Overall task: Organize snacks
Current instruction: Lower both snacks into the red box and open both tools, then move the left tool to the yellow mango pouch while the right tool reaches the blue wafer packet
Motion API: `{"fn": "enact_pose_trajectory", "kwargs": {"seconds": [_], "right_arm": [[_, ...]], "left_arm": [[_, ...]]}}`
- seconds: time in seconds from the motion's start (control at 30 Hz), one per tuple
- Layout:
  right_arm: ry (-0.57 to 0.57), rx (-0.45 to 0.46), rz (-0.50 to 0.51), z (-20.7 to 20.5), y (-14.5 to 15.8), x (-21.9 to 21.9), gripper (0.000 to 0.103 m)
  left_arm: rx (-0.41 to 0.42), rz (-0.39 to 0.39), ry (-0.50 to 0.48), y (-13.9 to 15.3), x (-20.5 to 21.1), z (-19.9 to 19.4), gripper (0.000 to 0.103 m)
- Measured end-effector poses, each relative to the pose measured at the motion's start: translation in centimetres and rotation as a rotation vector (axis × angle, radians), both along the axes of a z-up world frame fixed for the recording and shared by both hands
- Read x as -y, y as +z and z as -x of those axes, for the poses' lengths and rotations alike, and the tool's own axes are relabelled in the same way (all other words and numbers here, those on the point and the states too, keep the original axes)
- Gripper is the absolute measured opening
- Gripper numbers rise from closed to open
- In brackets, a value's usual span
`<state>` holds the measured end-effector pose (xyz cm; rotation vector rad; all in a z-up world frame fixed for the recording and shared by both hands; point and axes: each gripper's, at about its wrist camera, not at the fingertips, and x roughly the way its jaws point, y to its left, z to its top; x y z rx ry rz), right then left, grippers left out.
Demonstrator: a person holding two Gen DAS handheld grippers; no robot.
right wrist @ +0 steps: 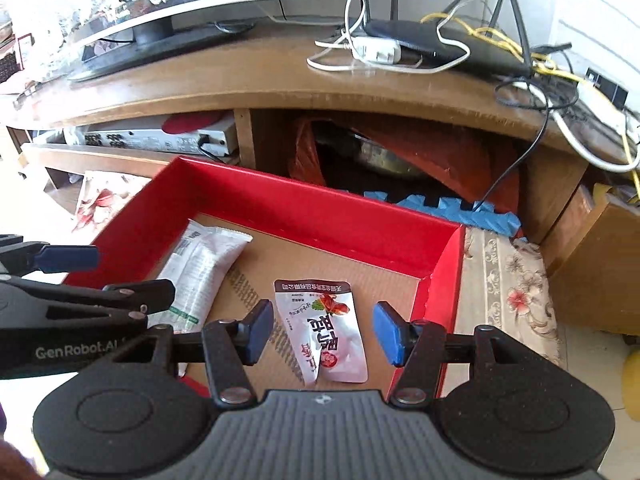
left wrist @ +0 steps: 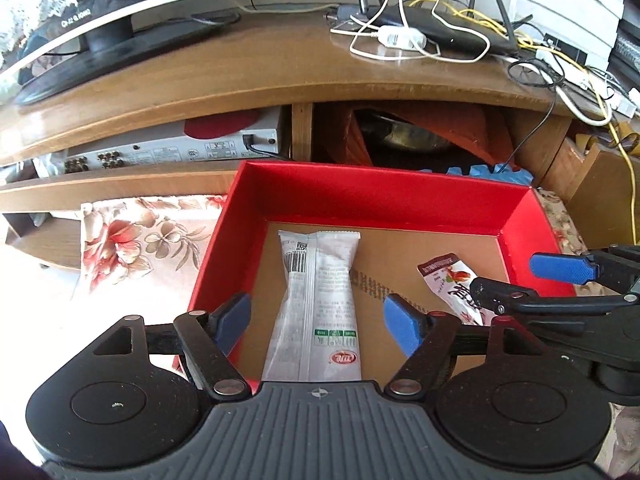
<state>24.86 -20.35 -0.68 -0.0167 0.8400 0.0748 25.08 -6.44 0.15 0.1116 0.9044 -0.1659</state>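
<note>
Two grippers hover tilted down over the red box (left wrist: 360, 196): left gripper (left wrist: 318, 322) jaws wide, right gripper (right wrist: 322, 334) narrower, both empty. Two snacks lie inside on the cardboard floor: long white pack (left wrist: 318, 300) lengthwise toward the far wall, small pouch (right wrist: 324, 328) beside it.

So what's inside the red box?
Two snacks lie on the red box's cardboard floor: a long white packet and a small white pouch. The near corners are hidden by the tools.
</note>
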Motion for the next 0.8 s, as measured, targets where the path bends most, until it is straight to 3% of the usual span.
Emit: {"fn": "enact_pose_trajectory", "kwargs": {"seconds": [0.8], "right_arm": [[0.035, 0.036, -0.031, 8.2, 1.9, -1.4, 0.051]], "left_arm": [[0.003, 0.038, 0.005, 1.6, -2.2, 7.3, 0.081]]}}
